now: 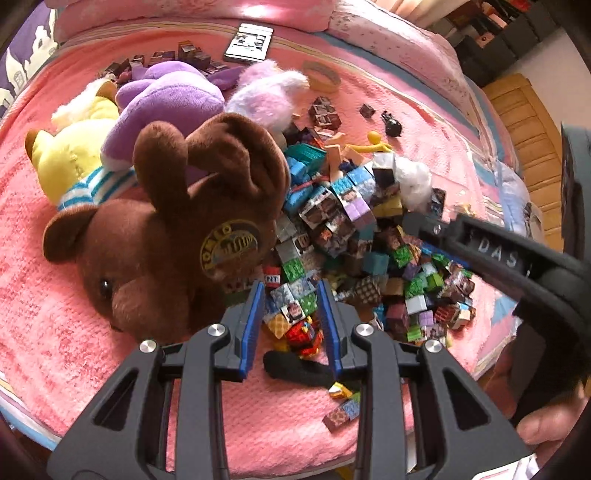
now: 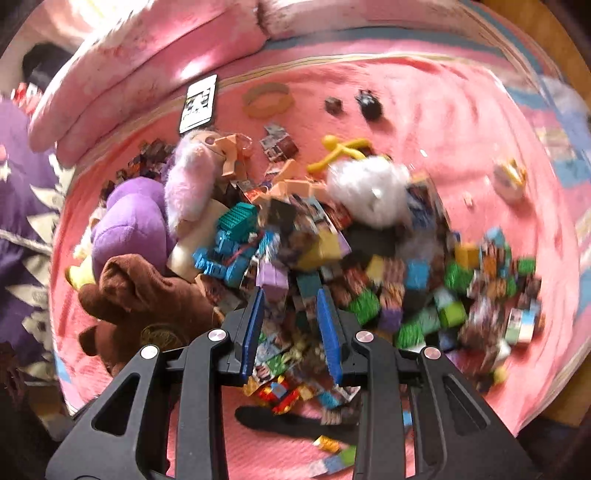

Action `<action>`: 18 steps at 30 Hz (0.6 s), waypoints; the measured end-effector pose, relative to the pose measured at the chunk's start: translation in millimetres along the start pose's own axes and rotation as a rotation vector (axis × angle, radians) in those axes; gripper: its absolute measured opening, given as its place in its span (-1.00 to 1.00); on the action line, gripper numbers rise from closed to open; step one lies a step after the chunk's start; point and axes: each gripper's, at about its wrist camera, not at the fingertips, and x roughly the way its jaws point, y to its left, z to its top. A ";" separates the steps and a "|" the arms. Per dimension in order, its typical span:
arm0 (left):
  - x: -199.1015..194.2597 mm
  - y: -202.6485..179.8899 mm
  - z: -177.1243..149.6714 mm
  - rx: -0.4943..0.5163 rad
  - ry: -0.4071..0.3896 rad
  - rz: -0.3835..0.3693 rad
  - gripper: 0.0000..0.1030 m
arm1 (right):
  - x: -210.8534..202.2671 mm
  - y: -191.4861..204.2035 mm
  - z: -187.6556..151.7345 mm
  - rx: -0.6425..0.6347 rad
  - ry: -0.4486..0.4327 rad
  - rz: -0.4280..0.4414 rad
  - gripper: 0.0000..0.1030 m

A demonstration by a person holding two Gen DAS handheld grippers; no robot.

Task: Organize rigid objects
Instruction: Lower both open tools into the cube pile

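Both grippers apparently empty, over block pile point(image 1: 369, 254)

A home bedroom is indicated by a pink bed blanket point(image 1: 74, 221), pillows point(image 1: 192, 14), and scattered plush toys point(image 1: 166, 229).

Found open pink bed cover point(image 1: 48, 295) left of the brown plush bear point(image 1: 155, 243). Blocked ahead by the heaped printed cubes point(image 1: 354, 236); hemmed left by plush toys point(image 1: 166, 96). Crowded from the right by the other gripper point(image 1: 417, 221).
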 end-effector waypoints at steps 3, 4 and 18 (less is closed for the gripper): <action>1.2 0.7 11.6 -0.028 -0.011 0.007 -0.44 | 9.6 5.3 13.0 -0.047 0.013 -0.023 -0.42; 2.0 0.1 14.4 -0.030 -0.013 0.009 -0.44 | 13.2 5.4 16.8 -0.055 0.019 -0.027 -0.42; 29.7 -16.6 42.5 -0.020 0.031 0.022 -0.44 | 39.5 15.3 48.7 -0.123 0.068 0.044 -0.41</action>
